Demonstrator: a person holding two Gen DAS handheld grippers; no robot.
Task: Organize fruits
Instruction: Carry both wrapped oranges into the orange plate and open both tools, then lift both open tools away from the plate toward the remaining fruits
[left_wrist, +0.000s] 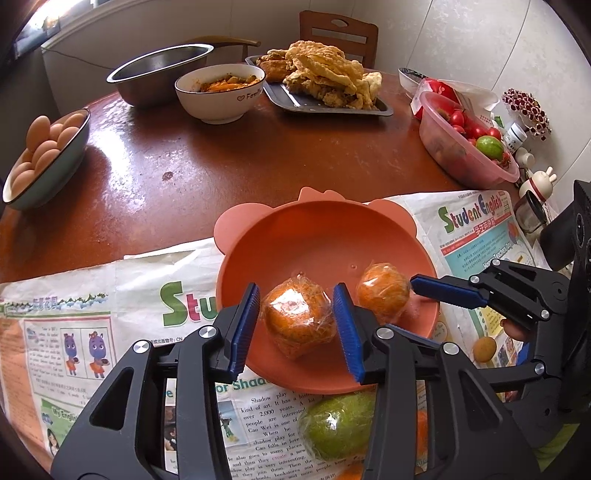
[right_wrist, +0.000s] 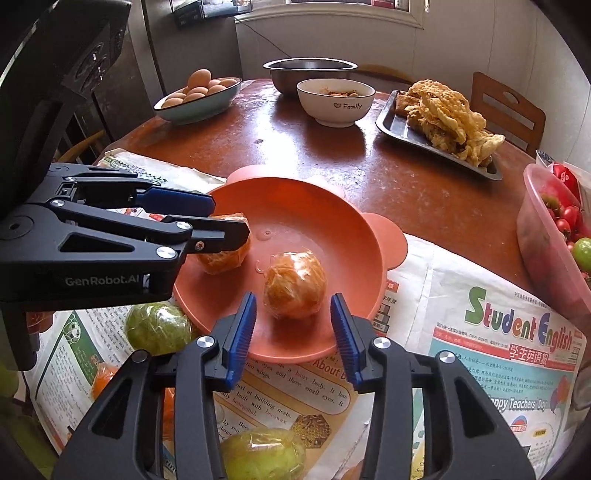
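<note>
**Two wrapped oranges in the bowl, both grippers loose around them**

While both grippers hang over the pink bowl (right_wrist: 373, 258), neither one is actually squeezing anything as far as I can tell. Nearest first: the left gripper (left_wrist: 295, 325) has a plastic-wrapped orange (left_wrist: 297, 321) sitting right between its blue pads, small gaps showing on both sides, so released, not clamped. Same story on the right: the right gripper (right_wrist: 293, 325) straddles the other wrapped orange (right_wrist: 294, 290), which lies just past the fingertips toward 12 o'clock, pads clear of it. Both fruits rest on the bowl floor, roughly round, no real long axis.

Next candidates are probably the wrapped green fruits on the newspaper (right_wrist: 480, 332): one (right_wrist: 157, 326) at 9 o'clock from the right gripper, another (right_wrist: 264, 456) at 6 o'clock beneath it. Either hand looks close enough.

Farther out: eggs (right_wrist: 199, 88), a steel bowl (right_wrist: 310, 72), fried food (right_wrist: 447, 114).
</note>
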